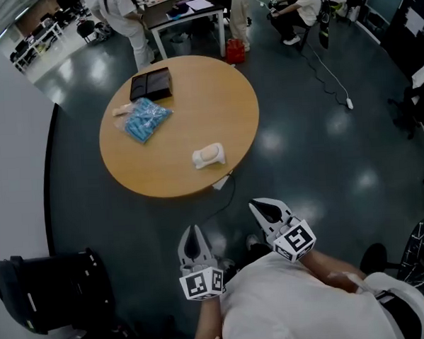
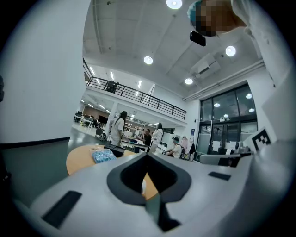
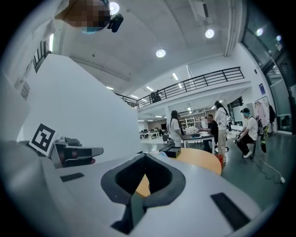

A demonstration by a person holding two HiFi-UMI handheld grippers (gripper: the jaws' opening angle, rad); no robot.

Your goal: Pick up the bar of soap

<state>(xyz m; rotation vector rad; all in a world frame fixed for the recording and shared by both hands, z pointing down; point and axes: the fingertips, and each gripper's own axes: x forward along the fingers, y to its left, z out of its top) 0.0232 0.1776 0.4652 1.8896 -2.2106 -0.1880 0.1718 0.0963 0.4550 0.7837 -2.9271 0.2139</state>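
Closest to the head camera is the person's white shirt (image 1: 290,303), at 6 o'clock in the head view. Just beyond it, both tools hang well short of the table, and their jaws point toward 12 o'clock. The left gripper (image 1: 194,233) has its jaws pressed together with nothing in them. The right gripper (image 1: 259,208) is clenched and empty as well.

Farther on stands the round light-brown wooden table (image 1: 215,101). The small cream-white bar of soap (image 1: 208,155) lies near the table's front edge, at about 1 o'clock from the left gripper and 11 o'clock from the right one. Its long axis runs roughly from 9 to 3 o'clock, across the line of approach. Both tools look almost equally far from it, though I think the right one is a little nearer. Whichever goes must open its jaws before it arrives.
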